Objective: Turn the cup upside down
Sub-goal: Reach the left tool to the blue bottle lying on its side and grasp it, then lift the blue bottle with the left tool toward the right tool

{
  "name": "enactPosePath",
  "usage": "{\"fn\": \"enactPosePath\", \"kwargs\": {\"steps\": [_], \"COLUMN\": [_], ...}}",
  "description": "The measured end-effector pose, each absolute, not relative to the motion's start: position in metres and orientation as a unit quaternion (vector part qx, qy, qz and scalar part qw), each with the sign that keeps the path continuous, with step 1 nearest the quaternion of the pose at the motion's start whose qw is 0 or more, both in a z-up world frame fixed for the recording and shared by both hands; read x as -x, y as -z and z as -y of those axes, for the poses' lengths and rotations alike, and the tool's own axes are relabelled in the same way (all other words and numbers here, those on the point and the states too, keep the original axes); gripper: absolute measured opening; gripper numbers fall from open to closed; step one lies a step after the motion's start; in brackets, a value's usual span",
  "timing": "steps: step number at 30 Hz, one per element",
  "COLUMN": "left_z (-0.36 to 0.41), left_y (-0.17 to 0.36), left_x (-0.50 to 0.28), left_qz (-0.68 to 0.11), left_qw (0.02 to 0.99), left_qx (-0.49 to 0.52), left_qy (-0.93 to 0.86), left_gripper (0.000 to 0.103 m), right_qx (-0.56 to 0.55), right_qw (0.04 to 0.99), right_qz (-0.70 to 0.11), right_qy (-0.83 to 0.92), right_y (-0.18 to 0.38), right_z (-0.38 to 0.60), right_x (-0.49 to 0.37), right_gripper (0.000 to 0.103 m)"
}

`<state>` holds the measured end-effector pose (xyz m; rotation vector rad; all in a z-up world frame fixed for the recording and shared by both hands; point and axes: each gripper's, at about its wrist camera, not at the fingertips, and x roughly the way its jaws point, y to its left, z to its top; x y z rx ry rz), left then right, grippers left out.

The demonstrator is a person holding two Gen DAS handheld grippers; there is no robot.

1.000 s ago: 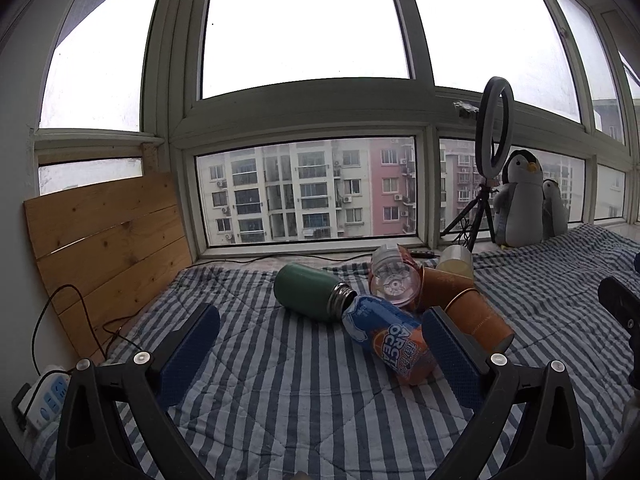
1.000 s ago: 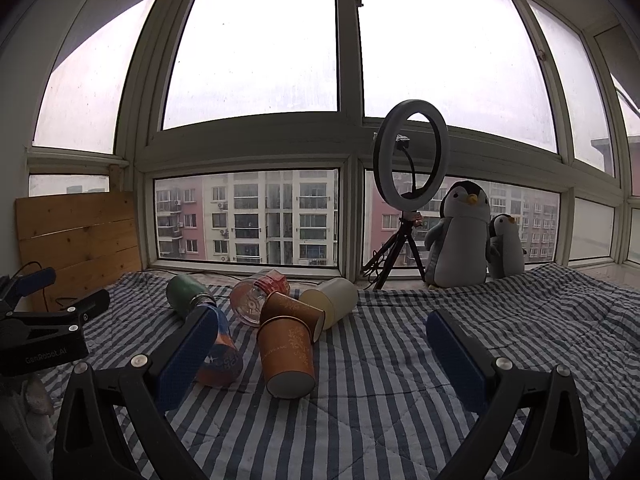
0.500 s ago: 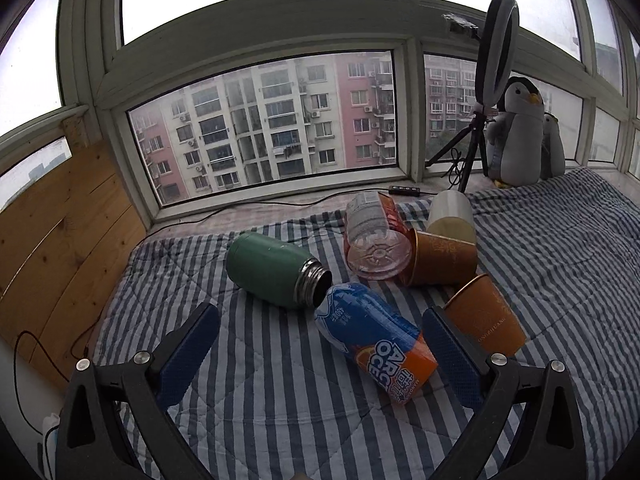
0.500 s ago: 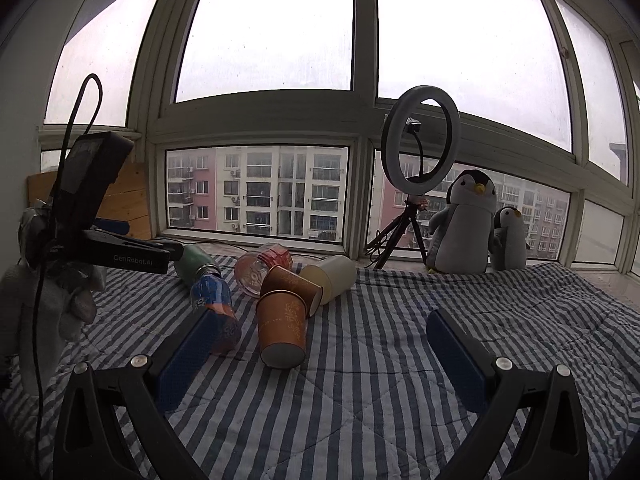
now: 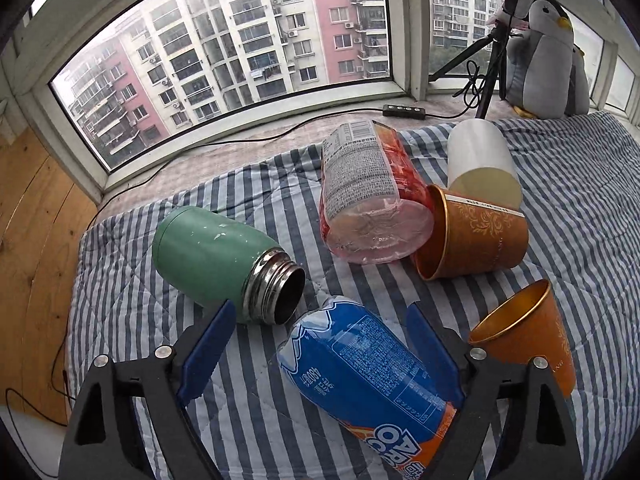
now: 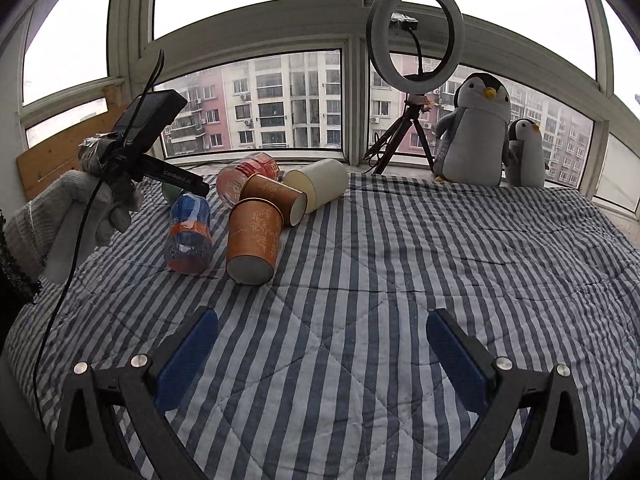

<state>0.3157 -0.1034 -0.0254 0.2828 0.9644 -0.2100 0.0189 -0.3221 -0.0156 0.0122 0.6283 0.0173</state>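
Note:
Several cups and bottles lie on their sides on the striped blanket [image 5: 580, 184]. They are a green steel flask [image 5: 208, 256], a blue-and-orange plastic bottle [image 5: 368, 376], a clear pink cup [image 5: 372, 200], two brown paper cups [image 5: 476, 236] [image 5: 528, 336] and a white cup [image 5: 480, 164]. My left gripper [image 5: 318, 310] is open, its blue fingers on either side of the blue bottle's near end, not touching. My right gripper [image 6: 320, 316] is open over bare blanket [image 6: 400, 240], well short of the nearest brown cup [image 6: 252, 240]. The right wrist view shows the left gripper [image 6: 160, 168] held by a gloved hand [image 6: 68, 216].
A ring light on a tripod [image 6: 416, 36] and two plush penguins [image 6: 472, 132] stand by the window at the back. A wooden board [image 5: 36, 240] leans on the left. A black switch box with a cable [image 5: 402, 110] lies on the sill.
My left gripper has moved forward and tipped down, closing in on the blue bottle and the flask. My right gripper has tilted down a little and stayed open.

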Motion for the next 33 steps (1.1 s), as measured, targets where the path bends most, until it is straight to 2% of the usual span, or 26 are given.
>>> {"fn": "enactPosePath", "kwargs": {"steps": [1, 3, 6, 12, 13, 15, 18, 23, 29, 33], "left_z": [0.104, 0.102, 0.100, 0.083, 0.078, 0.069, 0.042, -0.008, -0.068, -0.101], "left_y": [0.030, 0.038, 0.042, 0.041, 0.040, 0.040, 0.040, 0.036, 0.004, 0.004], "left_x": [-0.319, -0.323, -0.318, -0.290, -0.284, -0.270, -0.247, -0.209, -0.162, -0.125], "left_qz": [-0.468, -0.481, -0.487, -0.497, -0.501, -0.503, -0.512, -0.515, -0.464, -0.451], "left_qw": [0.868, 0.861, 0.857, 0.851, 0.848, 0.846, 0.842, 0.842, 0.871, 0.879], "left_qx": [-0.135, -0.130, -0.128, -0.105, -0.099, -0.106, -0.075, -0.011, 0.032, 0.046], "left_qy": [0.101, 0.097, 0.109, 0.134, 0.139, 0.142, 0.150, 0.161, 0.160, 0.152], "left_gripper": [0.083, 0.066, 0.059, 0.061, 0.062, 0.073, 0.080, 0.082, 0.082, 0.082], "right_qx": [-0.003, 0.002, 0.004, 0.022, 0.022, 0.022, 0.023, 0.033, 0.088, 0.123], "right_qw": [0.951, 0.953, 0.956, 0.960, 0.961, 0.962, 0.962, 0.958, 0.920, 0.870], "right_qz": [-0.308, -0.302, -0.294, -0.279, -0.277, -0.273, -0.271, -0.277, -0.337, -0.415], "right_qy": [-0.006, -0.001, -0.003, -0.004, -0.007, -0.012, -0.026, -0.062, -0.179, -0.238], "right_y": [0.015, 0.014, 0.012, 0.004, 0.003, 0.000, -0.002, -0.003, -0.016, -0.010], "right_z": [0.323, 0.322, 0.318, 0.305, 0.303, 0.297, 0.288, 0.259, 0.198, 0.143], "right_x": [-0.020, -0.022, -0.023, -0.027, -0.028, -0.030, -0.032, -0.041, -0.084, -0.137], "right_gripper": [0.103, 0.103, 0.103, 0.103, 0.103, 0.103, 0.103, 0.103, 0.103, 0.103]}}
